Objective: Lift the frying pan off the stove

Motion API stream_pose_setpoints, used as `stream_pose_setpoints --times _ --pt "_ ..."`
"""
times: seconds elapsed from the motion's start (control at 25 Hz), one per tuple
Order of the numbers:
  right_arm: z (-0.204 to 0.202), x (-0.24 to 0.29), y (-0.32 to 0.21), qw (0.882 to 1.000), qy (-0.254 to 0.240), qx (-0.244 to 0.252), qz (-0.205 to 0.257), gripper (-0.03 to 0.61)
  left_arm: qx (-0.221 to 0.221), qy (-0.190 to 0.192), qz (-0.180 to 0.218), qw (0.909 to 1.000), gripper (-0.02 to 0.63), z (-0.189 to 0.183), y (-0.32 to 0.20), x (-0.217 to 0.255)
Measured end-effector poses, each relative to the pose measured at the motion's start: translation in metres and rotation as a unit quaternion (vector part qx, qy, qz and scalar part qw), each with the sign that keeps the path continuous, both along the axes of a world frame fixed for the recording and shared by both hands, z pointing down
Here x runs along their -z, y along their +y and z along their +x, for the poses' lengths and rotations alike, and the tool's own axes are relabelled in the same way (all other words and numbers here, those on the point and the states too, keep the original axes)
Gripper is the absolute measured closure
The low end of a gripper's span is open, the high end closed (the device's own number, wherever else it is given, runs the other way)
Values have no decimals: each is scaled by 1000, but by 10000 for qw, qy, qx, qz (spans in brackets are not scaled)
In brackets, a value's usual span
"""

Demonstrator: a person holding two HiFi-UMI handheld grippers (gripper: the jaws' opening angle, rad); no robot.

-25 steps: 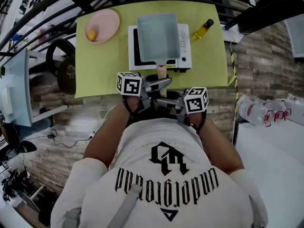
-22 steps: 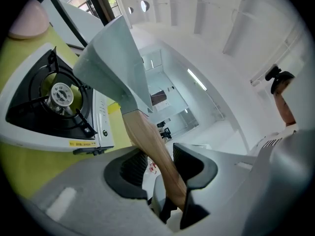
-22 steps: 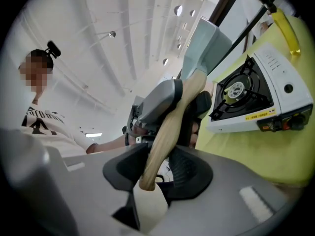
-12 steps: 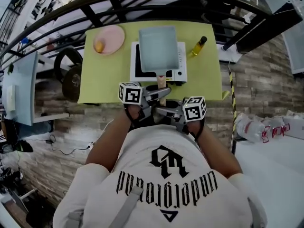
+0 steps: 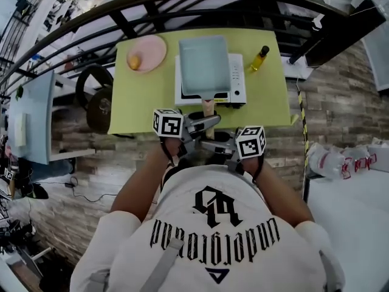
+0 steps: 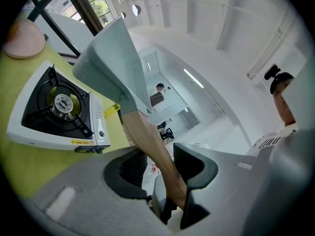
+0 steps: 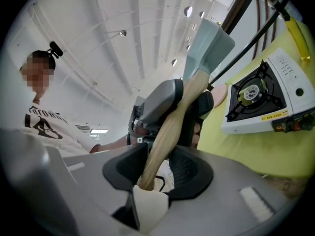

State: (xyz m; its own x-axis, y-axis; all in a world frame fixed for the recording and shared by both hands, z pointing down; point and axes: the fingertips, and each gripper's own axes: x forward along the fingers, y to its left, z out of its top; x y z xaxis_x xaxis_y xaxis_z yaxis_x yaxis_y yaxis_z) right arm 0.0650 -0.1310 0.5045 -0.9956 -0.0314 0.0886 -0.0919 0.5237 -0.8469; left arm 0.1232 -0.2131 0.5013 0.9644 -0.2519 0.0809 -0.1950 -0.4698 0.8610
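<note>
A square pale-grey frying pan [image 5: 203,66] with a wooden handle [image 5: 208,105] hangs above the white single-burner stove [image 5: 238,81]. In the left gripper view the pan [image 6: 113,58] is tilted up in the air and the burner [image 6: 61,102] lies bare under it. My left gripper [image 5: 203,122] is shut on the handle [image 6: 152,151] close to the pan. My right gripper [image 5: 211,143] is shut on the handle's end [image 7: 165,136], just behind the left gripper [image 7: 165,102]. The stove [image 7: 261,100] shows at right in the right gripper view.
The stove stands on a yellow-green table [image 5: 146,102]. A pink plate [image 5: 148,53] with a small yellow item sits back left, an oil bottle [image 5: 260,58] back right. A black railing [image 5: 182,5] runs behind the table. Round weights [image 5: 100,102] lie to its left.
Both grippers keep their hold on the handle with the pan above the stove. The table has shifted slightly in the head view.
</note>
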Motion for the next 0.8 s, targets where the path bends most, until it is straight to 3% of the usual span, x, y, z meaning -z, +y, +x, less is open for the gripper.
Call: stream_pose_setpoints --times 0.48,0.8 --pt "-72 11 54 9986 71 -515 80 440 -611 101 158 9980 430 -61 62 14" --pt "-96 25 96 9956 141 -922 128 440 -1030 161 199 9943 430 -80 109 29"
